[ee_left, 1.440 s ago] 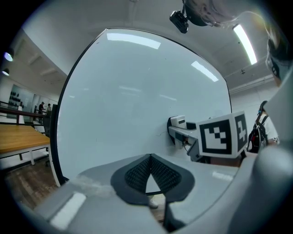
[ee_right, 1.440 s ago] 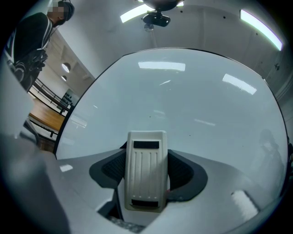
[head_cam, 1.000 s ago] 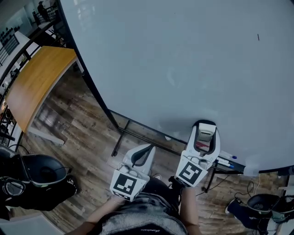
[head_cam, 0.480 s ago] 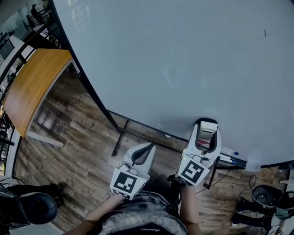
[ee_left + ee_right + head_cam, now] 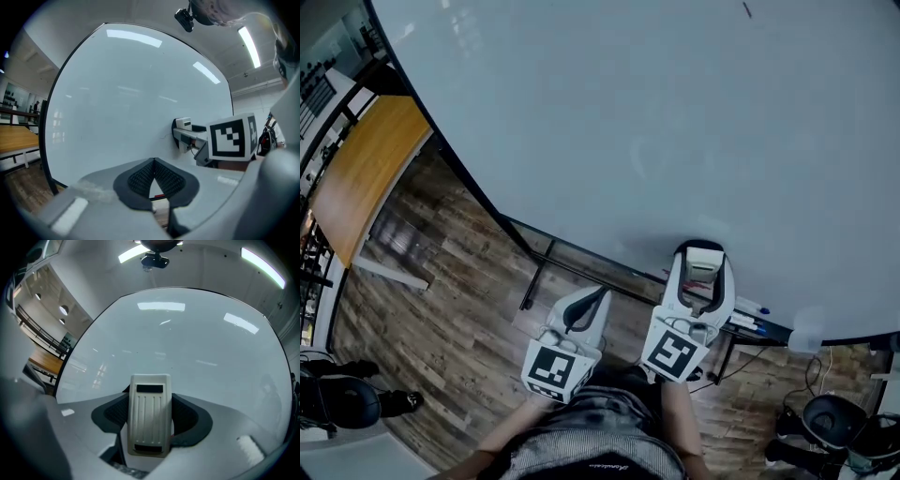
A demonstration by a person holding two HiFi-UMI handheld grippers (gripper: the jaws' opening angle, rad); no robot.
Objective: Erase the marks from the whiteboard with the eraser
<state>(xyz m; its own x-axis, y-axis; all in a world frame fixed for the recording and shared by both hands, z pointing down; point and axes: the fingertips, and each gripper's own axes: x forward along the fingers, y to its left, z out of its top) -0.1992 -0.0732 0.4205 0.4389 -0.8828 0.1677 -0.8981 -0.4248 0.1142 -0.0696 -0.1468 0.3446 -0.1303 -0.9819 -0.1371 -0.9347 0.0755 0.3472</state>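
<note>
Two grippers are held low in front of the smooth white whiteboard. The right gripper pinches a cream plastic eraser by its long sides. The eraser's ribbed back faces the camera, and its long way points to 12 o'clock, near the board's bottom edge. The left gripper sits at 8 o'clock from it, with its bumpy dark pads pressed together on nothing. One tiny dark mark sits up at 1 o'clock.
</note>
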